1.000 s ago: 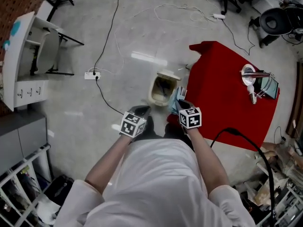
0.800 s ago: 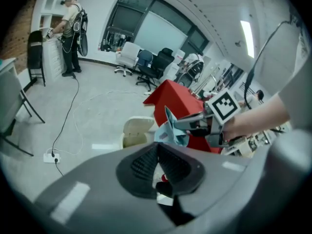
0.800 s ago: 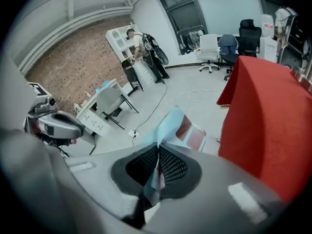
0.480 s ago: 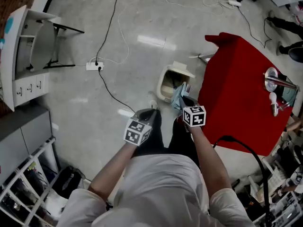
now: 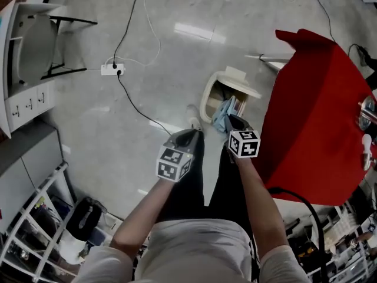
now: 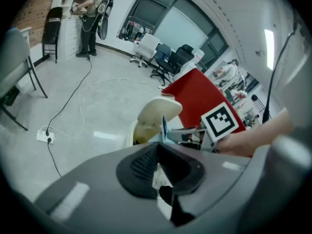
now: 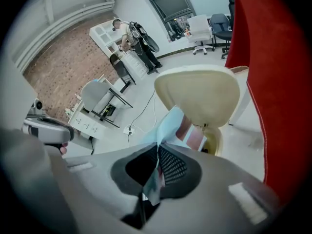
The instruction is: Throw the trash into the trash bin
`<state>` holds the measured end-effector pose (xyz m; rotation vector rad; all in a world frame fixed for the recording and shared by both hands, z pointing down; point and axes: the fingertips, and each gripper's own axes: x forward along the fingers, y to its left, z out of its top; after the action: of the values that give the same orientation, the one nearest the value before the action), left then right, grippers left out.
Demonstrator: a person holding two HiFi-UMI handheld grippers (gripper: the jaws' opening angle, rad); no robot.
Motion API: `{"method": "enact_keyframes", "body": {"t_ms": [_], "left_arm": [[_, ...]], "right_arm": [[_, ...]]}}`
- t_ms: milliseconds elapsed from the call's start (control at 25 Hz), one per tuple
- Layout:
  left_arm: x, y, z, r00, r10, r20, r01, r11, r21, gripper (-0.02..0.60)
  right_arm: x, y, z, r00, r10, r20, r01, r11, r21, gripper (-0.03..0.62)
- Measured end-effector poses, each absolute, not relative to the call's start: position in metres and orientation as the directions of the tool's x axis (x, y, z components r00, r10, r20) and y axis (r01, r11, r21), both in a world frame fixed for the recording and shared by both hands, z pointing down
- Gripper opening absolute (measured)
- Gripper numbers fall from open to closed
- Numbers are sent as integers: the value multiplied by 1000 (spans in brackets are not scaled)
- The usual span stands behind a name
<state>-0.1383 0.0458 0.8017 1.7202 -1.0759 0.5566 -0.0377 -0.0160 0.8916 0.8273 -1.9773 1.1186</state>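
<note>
Fingers [image 7: 172,165] pinched tight — blue wrapper [image 7: 167,128], white scrap [image 6: 159,179]

The right hand-held gripper [image 5: 231,119] lowered trash [image 5: 222,111] toward the trash bin [image 5: 207,98].

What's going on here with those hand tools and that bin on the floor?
A person stands by a cream trash bin next to a red-covered table, a gripper in each hand. The right gripper is shut on a light blue wrapper, close to the open bin. The left gripper pinches a small white scrap, farther from it.
</note>
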Motion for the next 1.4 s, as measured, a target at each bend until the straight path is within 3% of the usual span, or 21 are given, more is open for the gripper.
{"method": "enact_keyframes", "body": {"t_ms": [280, 400, 600, 960, 1080, 1400], "left_arm": [[-131, 44, 838, 513, -376, 771, -852, -117, 510, 5], [-128, 54, 840, 524, -359, 772, -847, -123, 517, 5], [-123, 67, 836, 523, -342, 780, -849, -132, 511, 5], [-130, 62, 770, 488, -388, 782, -871, -156, 465, 5], [-131, 64, 734, 481, -397, 781, -875, -173, 451, 5], [-110, 65, 657, 502, -426, 753, -864, -275, 421, 5]], "right_arm": [[-30, -25, 952, -481, -194, 855, -847, 354, -396, 19], [-28, -22, 958, -467, -185, 864, -860, 324, -396, 128], [-25, -13, 946, -475, -178, 862, -855, 326, -404, 150], [-20, -6, 855, -491, -205, 847, -840, 372, -396, 149], [-19, 2, 807, -507, -204, 837, -827, 387, -407, 92], [12, 19, 709, -544, -246, 802, -799, 443, -406, 26]]}}
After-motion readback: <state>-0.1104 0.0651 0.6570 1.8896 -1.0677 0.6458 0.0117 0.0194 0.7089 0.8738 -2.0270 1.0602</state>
